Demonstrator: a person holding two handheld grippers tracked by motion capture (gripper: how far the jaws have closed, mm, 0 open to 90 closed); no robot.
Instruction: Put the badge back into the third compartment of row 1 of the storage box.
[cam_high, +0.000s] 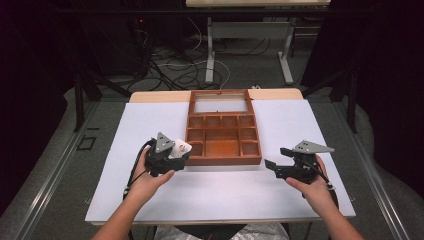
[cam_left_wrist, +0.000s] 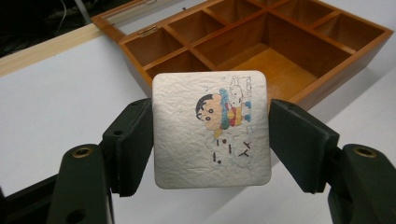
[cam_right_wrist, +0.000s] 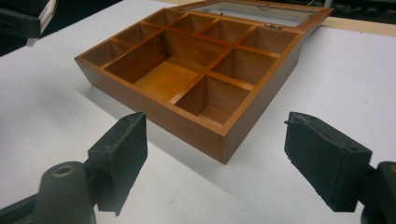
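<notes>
Square white crinkled-paper packet (cam_left_wrist: 211, 128) printed with a cartoon boy sits pinched in the left gripper (cam_high: 167, 152) just beside the open wooden compartment box (cam_high: 223, 134), so I would centre it above one cell before releasing, while the right gripper (cam_high: 285, 162) waits spread.

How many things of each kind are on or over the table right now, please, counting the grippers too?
Wooden compartment box, lid open: 1
White square packet with a cartoon print, held in the left gripper: 1
Black two-jaw grippers: 2, the left one and the right gripper, which is open and holds nothing
Total: 4
</notes>
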